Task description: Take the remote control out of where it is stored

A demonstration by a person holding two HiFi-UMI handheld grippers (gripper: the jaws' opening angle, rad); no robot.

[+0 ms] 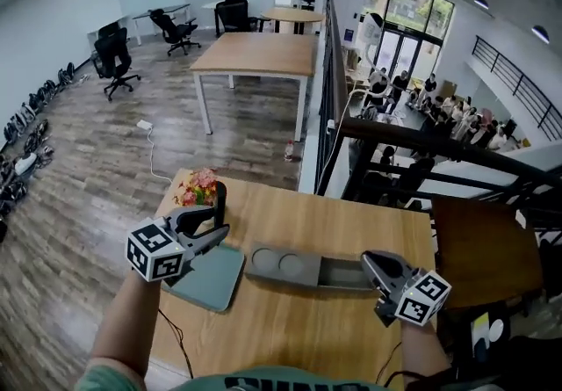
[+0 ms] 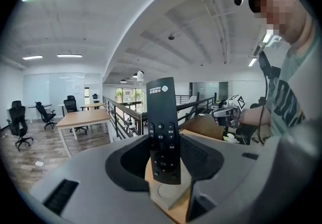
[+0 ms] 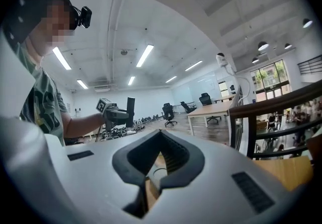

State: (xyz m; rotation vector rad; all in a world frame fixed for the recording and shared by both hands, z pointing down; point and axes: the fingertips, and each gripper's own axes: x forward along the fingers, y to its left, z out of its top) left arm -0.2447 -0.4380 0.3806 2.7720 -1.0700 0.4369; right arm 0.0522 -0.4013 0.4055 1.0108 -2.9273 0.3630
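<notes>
Jaws, left gripper (image 1: 211,226): closed on the lower part of the remote control (image 1: 220,201), the pads pressing its two long edges at about the remote's own width.

Jaws, right gripper (image 1: 376,264): only narrowly apart, with nothing between them. They are low at the 3 o'clock end of the storage tray (image 1: 263,264).

Item: remote control, black and slim, with its button face turned toward the left gripper's camera.

Location: in the air at the tray's 10 o'clock, clear of the tray. It is above the desk (image 1: 351,222), over the far edge of a grey-green flat pad (image 1: 211,282) and just beside a small bunch of flowers (image 1: 198,189).

Orientation: long axis upright. In the left gripper view the logo end points to 12 o'clock and the lower end, below the round direction pad, to 6 o'clock, with almost no lean.

Storage: grey tray lying 9-to-3 across the desk, with two round recesses at the 9 o'clock half and a long compartment at the 3 o'clock half. That compartment looks empty.

Step in hand, judged: the remote appears to be already lifted out, so the removal itself looks done and this is the carry-away stage.

Next move, judged: choose a bare patch of desk and tip the long axis from upright to level. Lower the remote until its back rests flat, and only then part the left jaws. The grip is low on a tall item, so a quick swing could pivot it between the pads.
</notes>
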